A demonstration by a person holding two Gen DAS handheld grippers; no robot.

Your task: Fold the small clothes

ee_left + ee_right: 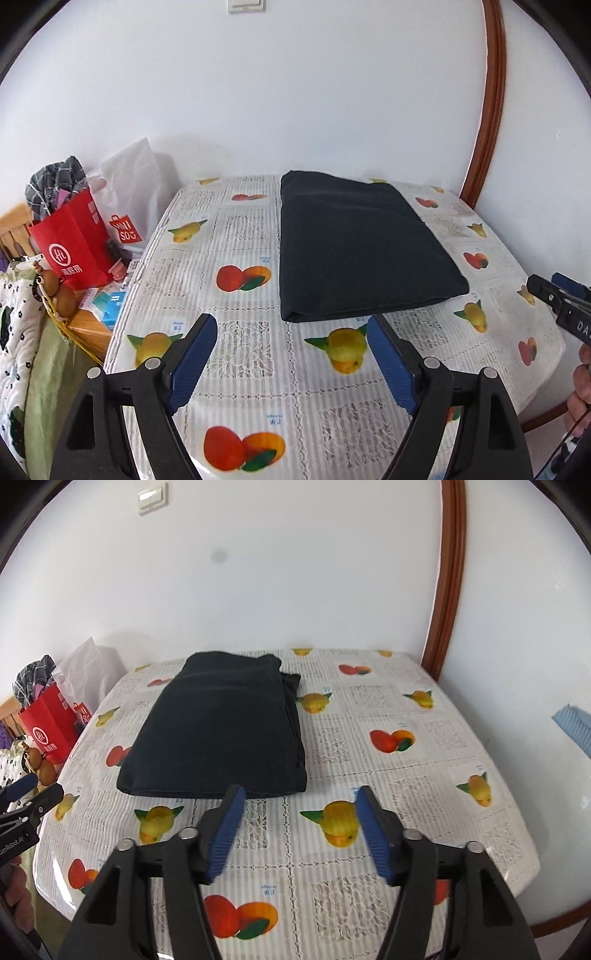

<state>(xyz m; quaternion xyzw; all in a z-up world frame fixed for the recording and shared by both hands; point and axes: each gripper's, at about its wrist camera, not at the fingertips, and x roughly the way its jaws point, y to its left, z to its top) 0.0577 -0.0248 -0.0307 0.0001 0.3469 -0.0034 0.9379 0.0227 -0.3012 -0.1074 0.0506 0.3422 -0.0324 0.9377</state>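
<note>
A black garment [354, 247] lies folded into a neat rectangle on the fruit-print tablecloth [243, 369]; it also shows in the right wrist view [218, 731]. My left gripper [291, 332] is open and empty, hovering just in front of the garment's near edge. My right gripper [299, 801] is open and empty, hovering just in front of the garment's near right corner. The right gripper's tip also shows at the right edge of the left wrist view [554, 291]. The left gripper's tip shows at the left edge of the right wrist view [33, 797].
A red paper bag [74, 243] with checked cloth and a white plastic bag [133, 184] stand left of the table. Small boxes [110, 302] lie on a wooden surface there. A wooden door frame [487, 110] stands behind on the right. A white wall backs the table.
</note>
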